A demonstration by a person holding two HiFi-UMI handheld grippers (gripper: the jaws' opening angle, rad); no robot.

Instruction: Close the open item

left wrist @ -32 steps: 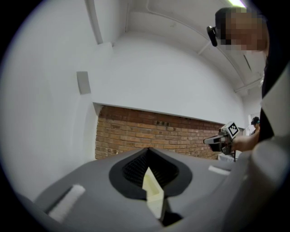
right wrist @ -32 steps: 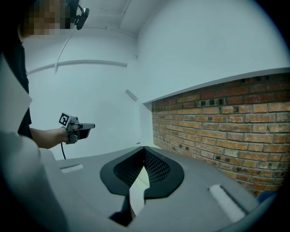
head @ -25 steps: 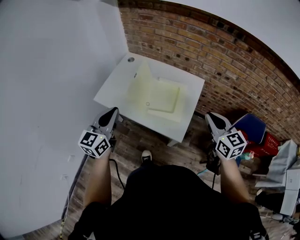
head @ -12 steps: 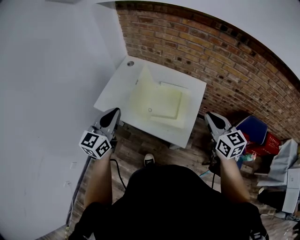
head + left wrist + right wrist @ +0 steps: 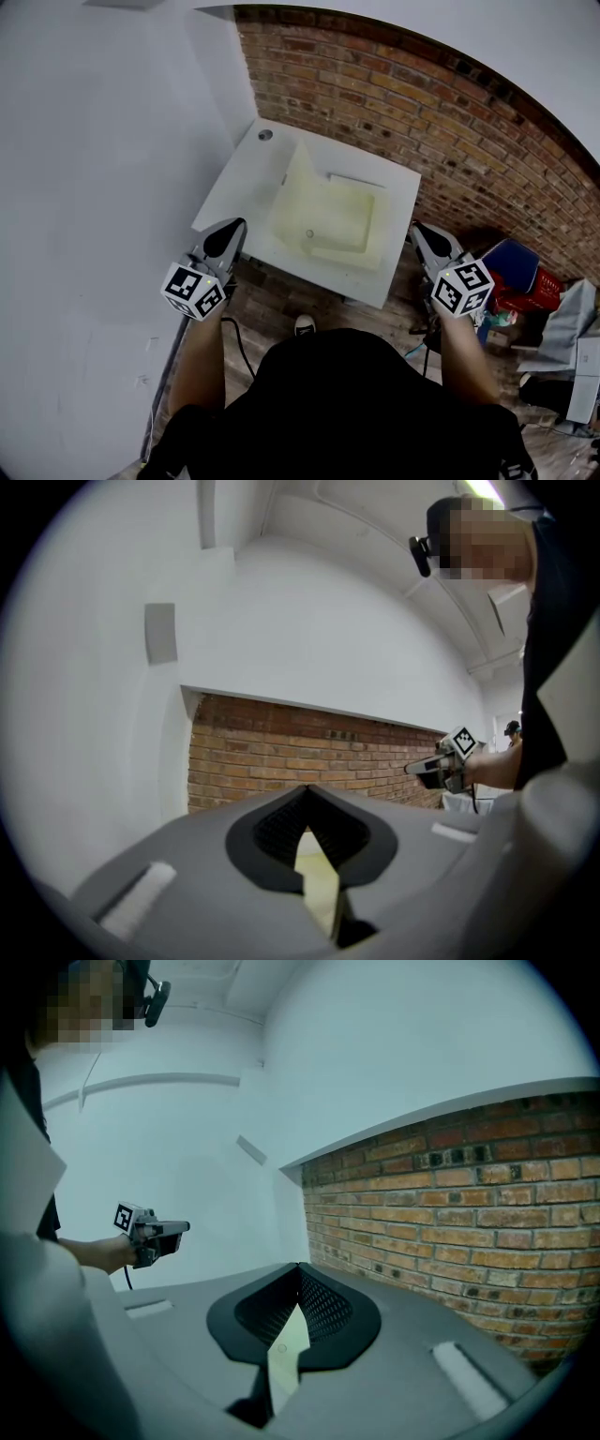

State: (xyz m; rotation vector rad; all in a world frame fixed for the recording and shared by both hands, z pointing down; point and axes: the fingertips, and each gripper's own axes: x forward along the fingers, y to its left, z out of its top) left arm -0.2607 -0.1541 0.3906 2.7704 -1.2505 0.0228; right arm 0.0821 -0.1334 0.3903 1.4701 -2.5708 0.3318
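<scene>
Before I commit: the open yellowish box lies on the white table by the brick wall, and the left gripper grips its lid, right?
No: the left gripper grips nothing; its jaws are shut, clear of the box, as the head view shows.

The white surface (image 5: 236,180) and the open pale case (image 5: 328,220) on it have drawn nearer the person. The person's shoe (image 5: 305,325) has shifted slightly right.

No word, brand or number is legible anywhere; only black-and-white square markers show, on the cubes of the left tongs (image 5: 229,233) and right tongs (image 5: 423,234).
</scene>
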